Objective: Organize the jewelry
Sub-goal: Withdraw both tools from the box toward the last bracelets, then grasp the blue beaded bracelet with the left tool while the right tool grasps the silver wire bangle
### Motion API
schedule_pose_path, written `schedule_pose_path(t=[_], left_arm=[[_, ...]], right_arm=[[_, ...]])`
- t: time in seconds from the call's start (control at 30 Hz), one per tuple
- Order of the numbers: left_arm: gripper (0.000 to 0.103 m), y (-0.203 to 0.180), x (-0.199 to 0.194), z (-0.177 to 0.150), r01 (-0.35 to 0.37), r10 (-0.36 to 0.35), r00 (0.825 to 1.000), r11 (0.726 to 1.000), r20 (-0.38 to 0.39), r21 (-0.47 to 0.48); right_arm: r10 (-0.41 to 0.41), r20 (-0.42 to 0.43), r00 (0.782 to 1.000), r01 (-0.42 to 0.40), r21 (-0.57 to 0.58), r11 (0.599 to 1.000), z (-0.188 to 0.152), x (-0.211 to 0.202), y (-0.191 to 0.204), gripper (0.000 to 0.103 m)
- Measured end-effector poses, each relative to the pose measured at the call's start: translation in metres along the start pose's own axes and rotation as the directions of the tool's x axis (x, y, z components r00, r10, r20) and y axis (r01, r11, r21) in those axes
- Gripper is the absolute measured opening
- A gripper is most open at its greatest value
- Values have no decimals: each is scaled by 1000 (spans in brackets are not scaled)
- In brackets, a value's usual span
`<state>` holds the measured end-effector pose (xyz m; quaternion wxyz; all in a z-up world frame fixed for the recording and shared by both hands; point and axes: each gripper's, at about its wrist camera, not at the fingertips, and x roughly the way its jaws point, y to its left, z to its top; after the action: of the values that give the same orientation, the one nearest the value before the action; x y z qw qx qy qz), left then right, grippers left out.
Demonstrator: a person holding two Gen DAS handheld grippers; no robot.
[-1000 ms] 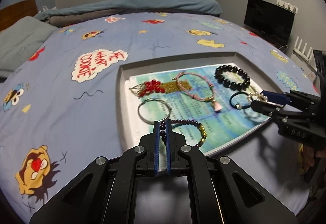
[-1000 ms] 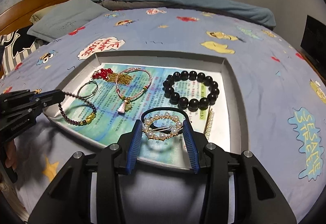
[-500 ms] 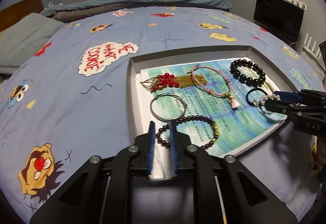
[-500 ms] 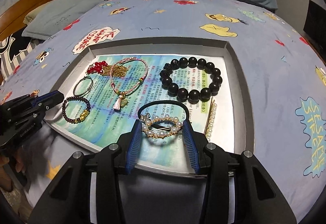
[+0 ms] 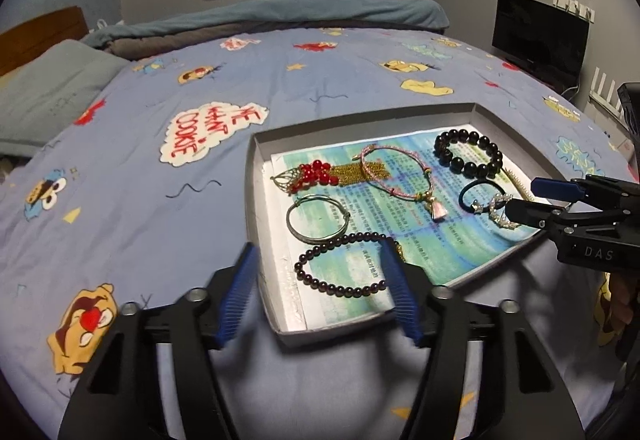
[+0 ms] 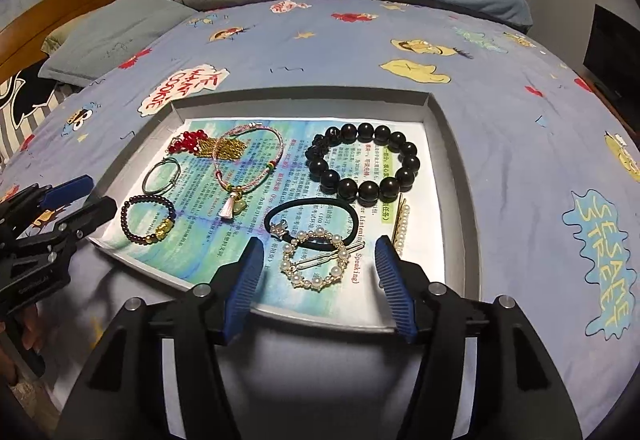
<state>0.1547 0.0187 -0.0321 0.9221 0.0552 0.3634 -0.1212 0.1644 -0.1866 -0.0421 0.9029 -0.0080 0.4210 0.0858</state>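
Both hand-held grippers opening, gripping nothing: left hand-held gripper (image 5: 316,282) straddles dark bead bracelet (image 5: 344,266), right hand-held gripper (image 6: 320,274) straddles pearl ring (image 6: 316,260). Jewelry lies in tray (image 6: 456,176) on bed (image 6: 500,112). I flag risk: hair tie (image 6: 312,218) at pearl ring's 12 o'clock touches it; closing could snag both.

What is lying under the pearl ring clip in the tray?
The pearl ring clip lies partly over the black hair tie and on the printed paper lining the tray. The text beneath the clip is covered; the tray floor under the paper cannot be seen.
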Motion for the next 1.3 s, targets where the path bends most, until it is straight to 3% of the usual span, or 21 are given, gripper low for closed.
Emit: schedule_pose_path(t=[0.1, 0.3, 0.5, 1.3], left_arm=[[77, 0, -7, 0, -7, 7, 1000, 1000, 10, -4], [93, 2, -24, -2, -31, 32, 999, 999, 29, -36], [96, 2, -39, -8, -64, 66, 997, 996, 34, -55], [97, -3, -101, -46, -75, 79, 996, 994, 47, -75]], right_arm=[[-9, 20, 1000, 9, -3, 1000, -1, -7, 1, 70], [-31, 65, 997, 30, 12, 999, -4, -26, 1, 97], [-76, 88, 993, 74, 21, 997, -7, -41, 0, 97], [-92, 193, 977, 88, 26, 996, -61, -112, -6, 97]])
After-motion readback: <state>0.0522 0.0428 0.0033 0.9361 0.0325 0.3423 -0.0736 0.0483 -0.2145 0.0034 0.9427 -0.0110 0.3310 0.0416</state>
